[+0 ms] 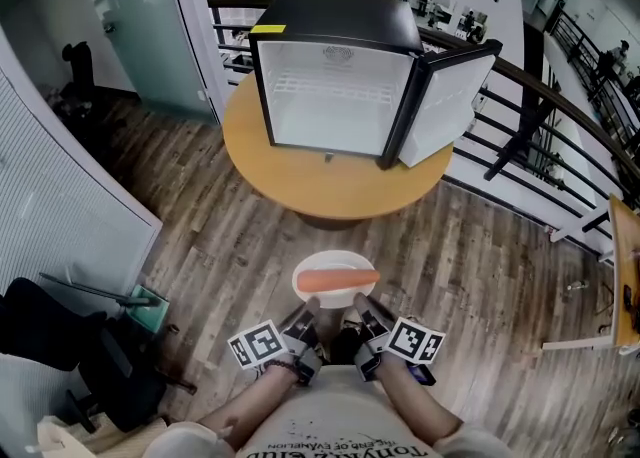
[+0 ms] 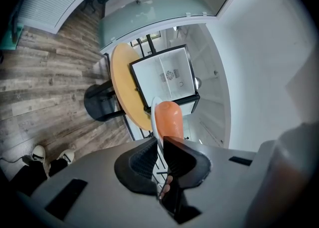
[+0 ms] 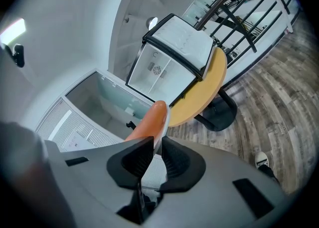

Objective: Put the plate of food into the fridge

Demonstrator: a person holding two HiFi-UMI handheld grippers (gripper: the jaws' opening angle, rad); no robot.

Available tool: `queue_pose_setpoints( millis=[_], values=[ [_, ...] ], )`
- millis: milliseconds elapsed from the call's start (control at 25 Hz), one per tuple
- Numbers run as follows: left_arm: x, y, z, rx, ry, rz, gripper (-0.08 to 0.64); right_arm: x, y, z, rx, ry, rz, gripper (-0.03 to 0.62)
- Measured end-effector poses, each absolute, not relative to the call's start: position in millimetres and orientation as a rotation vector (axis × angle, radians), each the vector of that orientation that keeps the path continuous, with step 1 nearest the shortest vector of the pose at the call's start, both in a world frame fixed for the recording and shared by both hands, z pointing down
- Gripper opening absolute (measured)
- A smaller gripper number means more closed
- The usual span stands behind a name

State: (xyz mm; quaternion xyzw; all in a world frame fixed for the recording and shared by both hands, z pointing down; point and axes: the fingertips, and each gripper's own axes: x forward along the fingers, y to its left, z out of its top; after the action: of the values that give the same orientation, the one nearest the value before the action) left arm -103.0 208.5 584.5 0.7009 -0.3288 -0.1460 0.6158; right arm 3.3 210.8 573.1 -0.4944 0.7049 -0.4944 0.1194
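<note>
Close to the person's body, the left gripper (image 1: 305, 316) and the right gripper (image 1: 366, 312) each pinch the near rim of a white plate (image 1: 335, 259), one on either side. Both pairs of jaws are clenched on the thin rim, as each gripper view shows. A carrot (image 1: 338, 280) lies crosswise on the plate, which is held in the air over the wooden floor (image 1: 220, 246). Farther ahead stands a round table (image 1: 290, 181). On it sits a small black fridge (image 1: 335, 21), its door (image 1: 447, 106) swung open to the right and its white interior facing the person, well apart from the plate.
</note>
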Motion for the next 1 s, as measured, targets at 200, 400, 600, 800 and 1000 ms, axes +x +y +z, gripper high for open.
queue_pose_setpoints(
  millis=[200,400,600,800,1000],
  values=[
    [-102.6,198.4,583.1,1.622,-0.753,-0.339,0.048,3.6,201.7,571.8,-1.443,2.057,-1.436,0.069],
    [-100.0,180.8,585.8,1.619,-0.768,-0.341,0.048,6.6,182.3,575.7,-1.425,2.059,-1.441,0.069],
    [-95.6,151.8,587.4,1.617,-0.798,-0.342,0.048,11.6,151.1,577.8,-1.394,2.070,-1.461,0.067],
    [-84.0,111.7,586.3,1.604,-0.815,-0.363,0.048,22.4,106.8,575.2,-1.369,2.097,-1.464,0.067],
    [-68.3,66.2,580.3,1.603,-0.833,-0.386,0.049,37.9,59.7,568.8,-1.346,2.125,-1.463,0.067]
  ],
)
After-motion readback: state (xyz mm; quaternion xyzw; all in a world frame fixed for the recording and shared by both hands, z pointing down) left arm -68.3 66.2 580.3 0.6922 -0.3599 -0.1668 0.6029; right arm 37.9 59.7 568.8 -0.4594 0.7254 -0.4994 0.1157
